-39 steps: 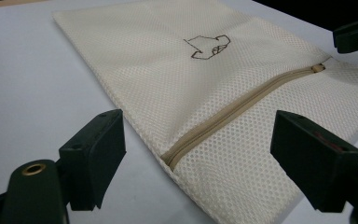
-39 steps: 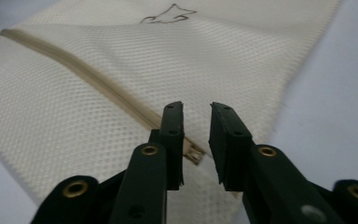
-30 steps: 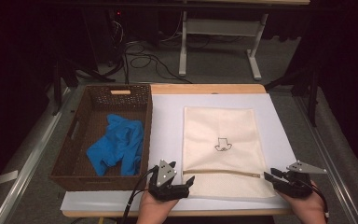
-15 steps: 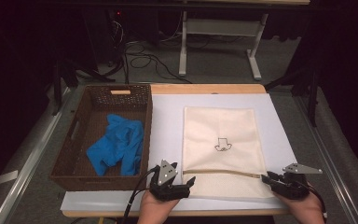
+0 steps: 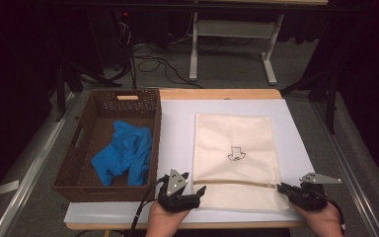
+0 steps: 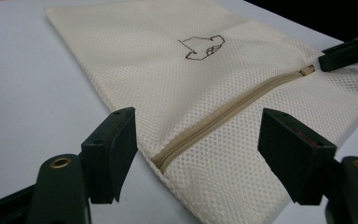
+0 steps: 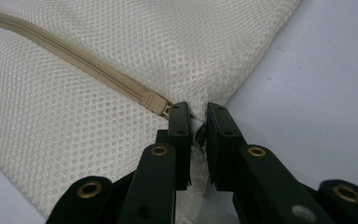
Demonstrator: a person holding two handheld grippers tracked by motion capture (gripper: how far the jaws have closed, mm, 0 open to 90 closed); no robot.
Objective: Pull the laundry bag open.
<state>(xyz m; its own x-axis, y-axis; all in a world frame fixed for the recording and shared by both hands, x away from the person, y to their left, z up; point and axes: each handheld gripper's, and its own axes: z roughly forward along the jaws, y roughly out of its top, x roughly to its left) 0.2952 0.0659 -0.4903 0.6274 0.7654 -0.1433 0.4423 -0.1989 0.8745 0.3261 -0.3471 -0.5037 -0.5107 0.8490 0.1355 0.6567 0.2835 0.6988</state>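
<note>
- Fingers of the right gripper (image 7: pixel 196 128) have just been closing and now pinch the zip pull and a fold of mesh at the right end of the beige zip (image 6: pixel 223 114), at the near right of the white worktop (image 5: pixel 177 128).
- Left gripper (image 6: pixel 198 149) hovers released at the zip's other end; its fingers have just been narrowing, with the closed zip end between them, untouched.
- Cream mesh laundry bag (image 5: pixel 234 136) with a small dark printed motif lies flat on the worktop, zip running across its near part, shut along its length.
- Risk, as judged: with the left end unpinned, a pull on the slider could drag the whole bag sideways rather than open it; the mesh caught beside the pull could snag or jam the slider.
- Dark brown woven basket (image 5: pixel 66 173) sits just left of the white sheet, holding a crumpled bright blue cloth (image 5: pixel 123 153), well apart from the bag.
</note>
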